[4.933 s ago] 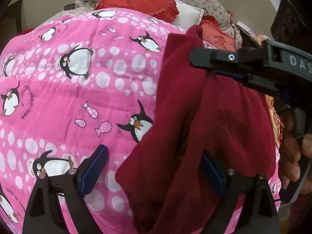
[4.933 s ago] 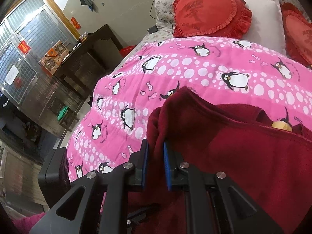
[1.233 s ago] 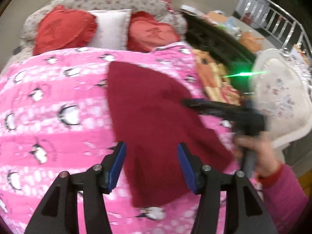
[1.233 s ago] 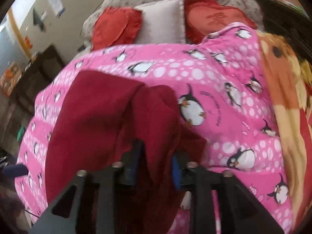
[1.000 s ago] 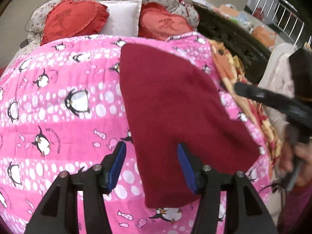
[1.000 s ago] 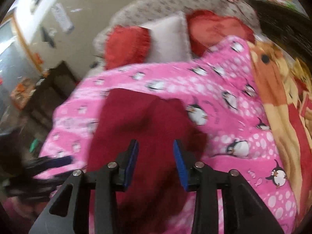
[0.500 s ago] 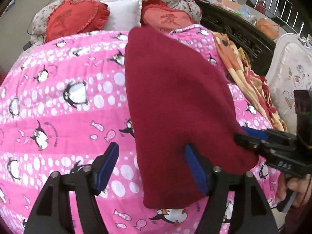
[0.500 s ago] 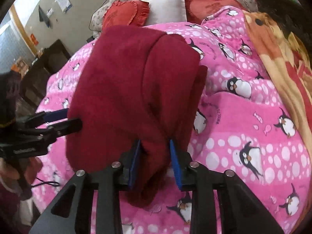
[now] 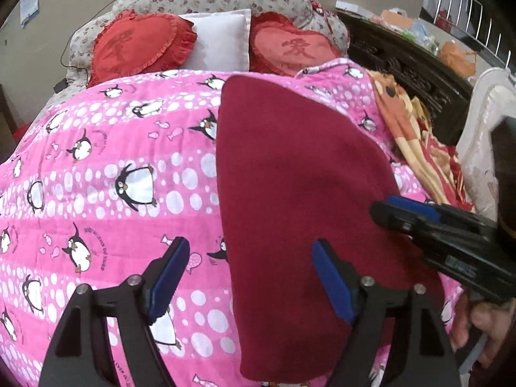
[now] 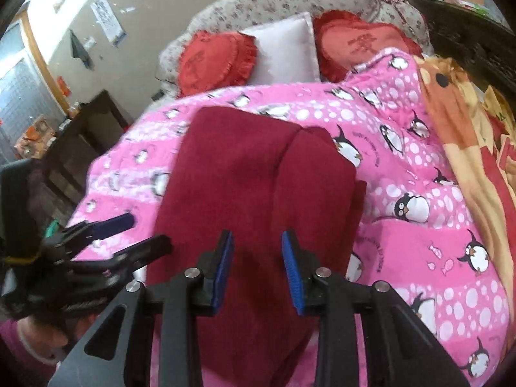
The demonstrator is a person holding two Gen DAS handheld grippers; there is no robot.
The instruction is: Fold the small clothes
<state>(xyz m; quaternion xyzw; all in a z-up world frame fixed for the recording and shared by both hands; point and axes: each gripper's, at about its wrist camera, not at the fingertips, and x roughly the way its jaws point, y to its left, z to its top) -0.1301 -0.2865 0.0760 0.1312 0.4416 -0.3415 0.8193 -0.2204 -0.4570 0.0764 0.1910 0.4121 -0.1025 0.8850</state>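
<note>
A dark red garment (image 9: 300, 193) lies folded lengthwise on the pink penguin bedspread (image 9: 113, 167). It also shows in the right wrist view (image 10: 254, 200) with a fold ridge running down it. My left gripper (image 9: 248, 274) is open above the garment's near left edge, holding nothing. My right gripper (image 10: 256, 271) is open over the garment's near end, empty. The right gripper shows in the left wrist view (image 9: 406, 216) by the garment's right edge. The left gripper shows in the right wrist view (image 10: 129, 235) at the garment's left edge.
Two red heart cushions (image 9: 142, 45) and a white pillow (image 9: 219, 42) lie at the headboard. An orange patterned blanket (image 9: 416, 142) lies right of the bedspread. Dark wooden furniture (image 10: 77, 148) stands left of the bed, and a white chair (image 9: 483, 129) to the right.
My right gripper has opened and let go of the garment. The garment has come down flat on the bedspread. My left gripper stays open and has shifted slightly.
</note>
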